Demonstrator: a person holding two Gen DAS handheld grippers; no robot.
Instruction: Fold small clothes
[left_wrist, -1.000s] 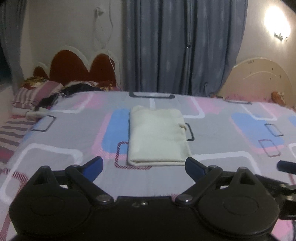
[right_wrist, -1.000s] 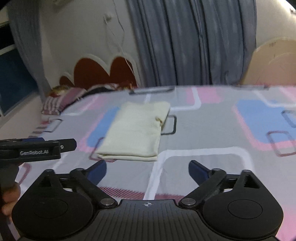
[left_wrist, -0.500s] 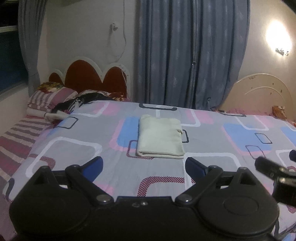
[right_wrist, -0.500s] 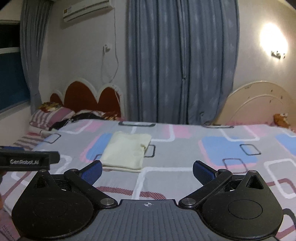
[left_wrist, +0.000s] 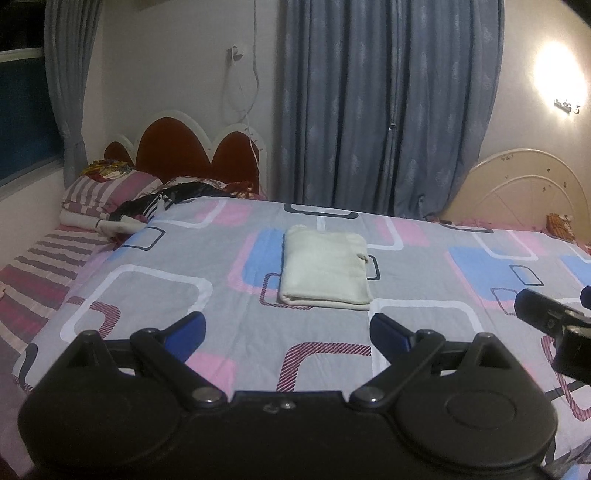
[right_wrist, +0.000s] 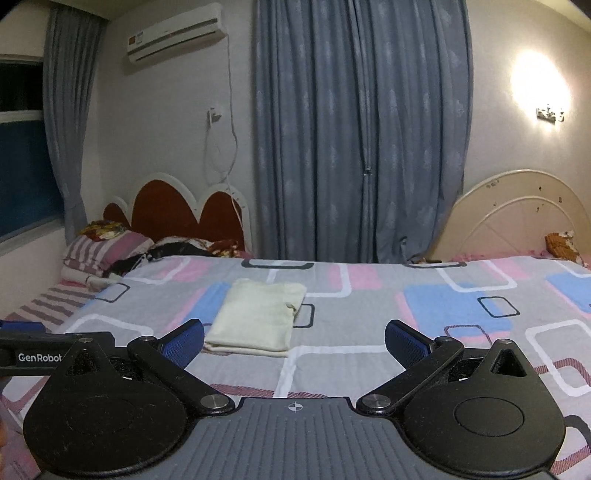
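A cream garment (left_wrist: 325, 271) lies folded into a neat rectangle on the patterned bedspread (left_wrist: 166, 295); it also shows in the right wrist view (right_wrist: 258, 317). My left gripper (left_wrist: 288, 328) is open and empty, held back from the garment, above the bed's near part. My right gripper (right_wrist: 293, 341) is open and empty, also well back from the garment, which lies ahead to its left. Part of the right gripper shows at the right edge of the left wrist view (left_wrist: 554, 325).
Striped pillows and dark clothes (left_wrist: 122, 199) are piled at the red headboard (left_wrist: 192, 155) on the left. Blue curtains (left_wrist: 384, 103) hang behind the bed. A cream footboard (left_wrist: 517, 188) stands at the right. A wall lamp (right_wrist: 543, 88) glows.
Both grippers have drawn back and risen from the folded garment, which now looks smaller and farther away. Both stay open and empty.
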